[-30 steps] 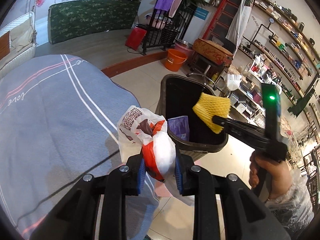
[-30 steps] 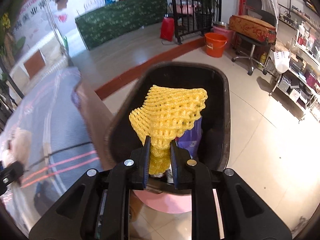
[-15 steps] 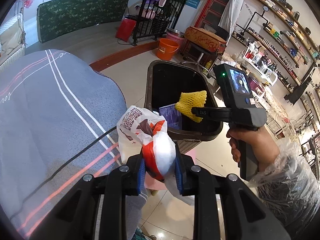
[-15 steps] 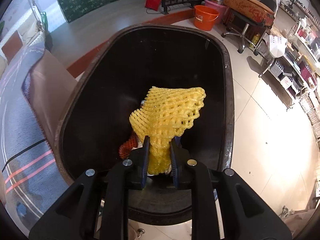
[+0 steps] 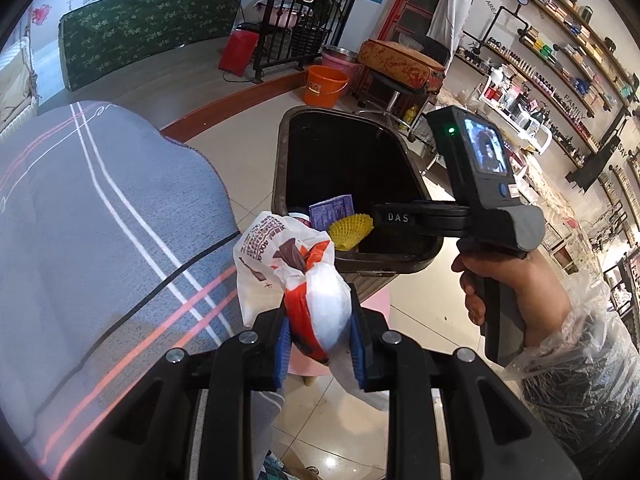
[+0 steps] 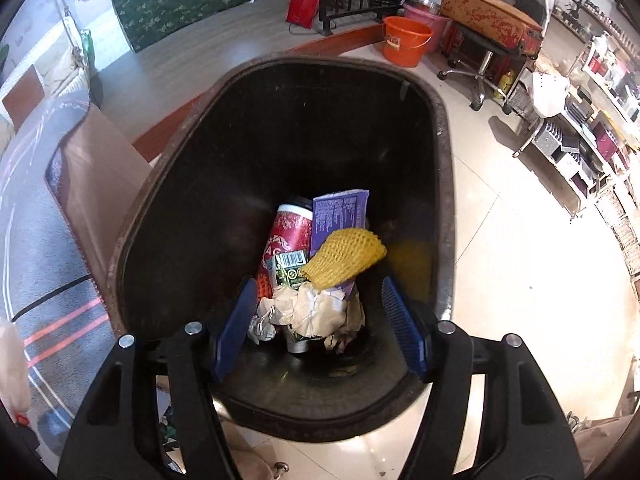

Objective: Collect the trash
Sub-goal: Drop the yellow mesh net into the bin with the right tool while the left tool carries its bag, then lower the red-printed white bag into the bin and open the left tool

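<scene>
My left gripper point(image 5: 318, 336) is shut on a crumpled white and orange plastic bag point(image 5: 296, 272), held above the table edge beside the black trash bin point(image 5: 320, 128). My right gripper point(image 6: 320, 320) is open and empty over the bin point(image 6: 200, 168). The yellow foam net point(image 6: 344, 256) lies inside the bin on a purple packet point(image 6: 340, 208), a red can point(image 6: 290, 232) and crumpled paper point(image 6: 308, 308). In the left wrist view the net point(image 5: 350, 230) shows in the bin, under the right gripper's body point(image 5: 480, 184).
A table with a grey striped cloth point(image 5: 100, 220) is left of the bin. An orange bucket point(image 5: 324, 86), a stool with a red cushion point(image 5: 400, 64) and goods shelves point(image 5: 540, 92) stand beyond on the tiled floor. A pink stool point(image 5: 372, 304) is under the bin.
My right gripper moved down over the bin, opened and let go of the yellow foam net, which dropped into the bin. My left gripper still holds the bag.
</scene>
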`<control>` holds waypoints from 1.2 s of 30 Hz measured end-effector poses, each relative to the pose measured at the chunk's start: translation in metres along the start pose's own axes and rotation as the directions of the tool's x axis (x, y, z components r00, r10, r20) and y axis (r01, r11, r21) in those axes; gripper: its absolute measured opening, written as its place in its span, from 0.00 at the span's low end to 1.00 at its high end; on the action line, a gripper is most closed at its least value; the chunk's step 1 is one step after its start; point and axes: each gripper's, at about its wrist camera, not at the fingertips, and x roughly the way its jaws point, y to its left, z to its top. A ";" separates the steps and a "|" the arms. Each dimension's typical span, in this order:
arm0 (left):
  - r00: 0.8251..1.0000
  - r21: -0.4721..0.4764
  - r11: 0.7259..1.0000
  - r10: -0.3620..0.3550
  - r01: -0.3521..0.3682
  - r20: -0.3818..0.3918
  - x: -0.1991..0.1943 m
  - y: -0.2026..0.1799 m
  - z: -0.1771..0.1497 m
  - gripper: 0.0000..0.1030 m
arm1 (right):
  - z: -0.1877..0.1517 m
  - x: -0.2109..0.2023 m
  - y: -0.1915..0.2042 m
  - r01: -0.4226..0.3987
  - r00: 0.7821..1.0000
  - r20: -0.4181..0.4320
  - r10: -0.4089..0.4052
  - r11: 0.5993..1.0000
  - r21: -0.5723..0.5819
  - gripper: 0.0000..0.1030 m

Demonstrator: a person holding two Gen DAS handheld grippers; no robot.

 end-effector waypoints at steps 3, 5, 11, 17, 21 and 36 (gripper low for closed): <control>1.000 0.022 1.000 -0.003 0.003 -0.006 0.007 -0.002 0.005 0.24 | -0.004 -0.015 -0.003 0.003 0.999 0.046 -0.003 1.000 0.007 0.67; 1.000 0.038 0.999 0.001 0.000 -0.013 0.012 -0.004 0.009 0.24 | -0.007 -0.027 -0.006 -0.005 0.997 0.079 0.004 1.000 0.011 0.71; 0.999 0.100 0.995 0.006 -0.003 -0.032 0.035 -0.016 0.028 0.24 | -0.028 -0.070 -0.027 -0.023 0.984 0.178 0.015 0.999 0.045 0.73; 0.999 0.162 0.987 -0.003 0.009 -0.041 0.059 -0.031 0.047 0.24 | -0.050 -0.100 -0.046 -0.018 0.963 0.270 -0.003 0.997 0.075 0.73; 0.998 0.208 0.978 0.009 0.004 -0.063 0.078 -0.039 0.056 0.24 | -0.062 -0.111 -0.059 -0.028 0.954 0.299 -0.010 0.992 0.122 0.74; 0.985 0.221 0.975 0.005 0.034 -0.174 0.136 -0.046 0.084 0.24 | -0.097 -0.109 -0.082 -0.038 0.959 0.283 -0.029 0.973 0.227 0.74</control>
